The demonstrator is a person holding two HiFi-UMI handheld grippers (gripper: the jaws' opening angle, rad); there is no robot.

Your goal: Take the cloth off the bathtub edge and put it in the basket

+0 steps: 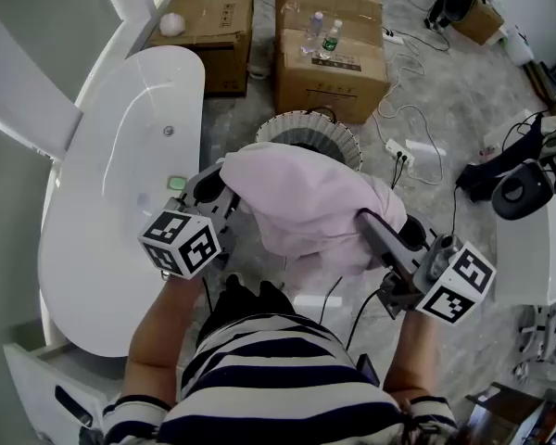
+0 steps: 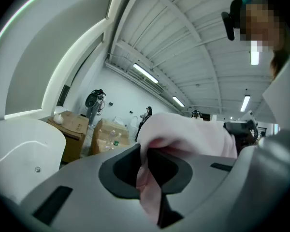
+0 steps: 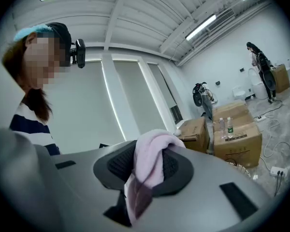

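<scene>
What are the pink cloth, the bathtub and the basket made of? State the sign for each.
Pink cloth: soft matte fabric, likely terry or fleece; it bunches in rounded folds.
Bathtub: hard glossy white, acrylic or enamel by the look; light glints off its smooth rim.
Basket: white ribbed wall, probably plastic; mostly hidden by the cloth, so this is unsure.
</scene>
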